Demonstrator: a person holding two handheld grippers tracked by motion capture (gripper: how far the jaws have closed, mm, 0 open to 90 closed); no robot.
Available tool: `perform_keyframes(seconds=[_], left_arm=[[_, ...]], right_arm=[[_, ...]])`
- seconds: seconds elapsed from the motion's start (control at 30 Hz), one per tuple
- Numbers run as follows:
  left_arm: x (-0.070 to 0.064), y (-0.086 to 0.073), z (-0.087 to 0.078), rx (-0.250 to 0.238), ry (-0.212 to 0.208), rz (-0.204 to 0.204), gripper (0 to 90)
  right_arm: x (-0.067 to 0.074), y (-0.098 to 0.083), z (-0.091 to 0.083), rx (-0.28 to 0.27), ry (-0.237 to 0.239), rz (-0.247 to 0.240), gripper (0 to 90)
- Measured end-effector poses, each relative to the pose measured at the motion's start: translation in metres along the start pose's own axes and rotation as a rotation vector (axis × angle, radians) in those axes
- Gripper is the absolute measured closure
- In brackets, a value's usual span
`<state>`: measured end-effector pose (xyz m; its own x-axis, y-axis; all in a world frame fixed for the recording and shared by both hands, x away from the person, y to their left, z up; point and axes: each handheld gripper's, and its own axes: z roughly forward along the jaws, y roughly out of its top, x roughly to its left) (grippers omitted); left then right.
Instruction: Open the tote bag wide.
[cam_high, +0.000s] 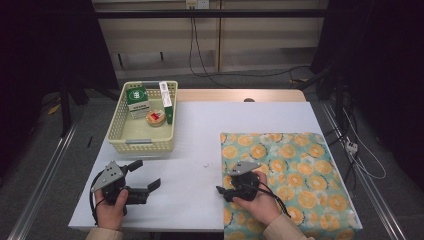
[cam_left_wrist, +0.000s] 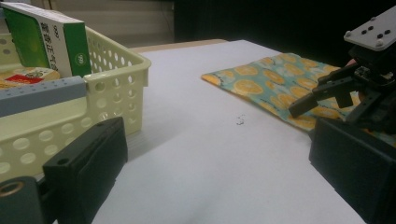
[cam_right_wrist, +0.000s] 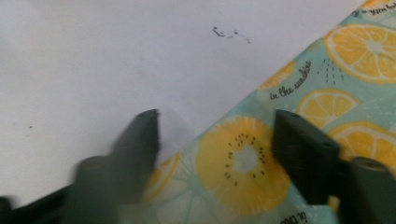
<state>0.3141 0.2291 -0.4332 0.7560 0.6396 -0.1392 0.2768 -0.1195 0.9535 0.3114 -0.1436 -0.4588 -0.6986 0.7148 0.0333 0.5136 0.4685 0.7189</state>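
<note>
- High view: the right gripper (cam_high: 223, 191) is sitting at the near left edge of the lemon-print cloth (cam_high: 290, 170), which is lying flat over the right half of the white tabletop (cam_high: 200, 130). The left gripper (cam_high: 147, 176) is resting on the near left of the tabletop, jaws spread and holding nothing, with the cream basket (cam_high: 142, 142) at the far left.
- Left gripper view: its jaws are standing wide apart over bare tabletop; the basket is sitting just to the left with a green box (cam_left_wrist: 44, 39) inside, and the right gripper (cam_left_wrist: 322, 95) is hovering at the cloth's edge on the right.
- Right gripper view: its jaws are straddling the cloth's edge (cam_right_wrist: 243, 163), partly closed and not yet pressing on the fabric.
- Risk, as I judge it: the jaws may be closing on too thin a bite, so the edge slips free, or the lower jaw skids on the tabletop instead of getting under the fabric.
</note>
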Motion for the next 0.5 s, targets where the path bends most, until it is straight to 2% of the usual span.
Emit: perform_keyframes(seconds=[0.17, 0.2, 0.23, 0.27, 0.3, 0.37, 0.43, 0.5], left_arm=[[0.0, 0.0, -0.001, -0.002, 0.005, -0.004, 4.3], [0.0, 0.0, 0.0, -0.001, 0.004, -0.005, 4.3], [0.0, 0.0, 0.0, -0.001, 0.003, -0.002, 4.4], [0.0, 0.0, 0.0, -0.001, 0.003, -0.002, 4.3], [-0.001, 0.0, 0.0, 0.0, 0.003, 0.001, 4.3], [-0.001, 0.0, 0.0, -0.005, 0.005, -0.004, 4.3], [-0.001, 0.0, 0.0, -0.006, 0.005, -0.004, 4.3], [-0.001, 0.0, 0.0, -0.007, 0.004, -0.005, 4.3]], right_arm=[[-0.004, 0.001, -0.002, 0.001, 0.004, 0.004, 70.0], [-0.004, 0.001, -0.002, 0.001, 0.004, 0.004, 70.0], [-0.007, 0.001, -0.002, 0.0, 0.002, 0.011, 77.6], [-0.007, 0.001, -0.002, 0.0, 0.002, 0.011, 77.6], [-0.009, 0.001, -0.002, -0.003, 0.005, 0.026, 87.0], [-0.01, 0.001, -0.002, -0.003, 0.006, 0.032, 89.9], [-0.01, 0.001, -0.002, -0.005, 0.005, 0.026, 90.0], [-0.011, 0.002, -0.003, -0.007, 0.007, 0.041, 90.0]])
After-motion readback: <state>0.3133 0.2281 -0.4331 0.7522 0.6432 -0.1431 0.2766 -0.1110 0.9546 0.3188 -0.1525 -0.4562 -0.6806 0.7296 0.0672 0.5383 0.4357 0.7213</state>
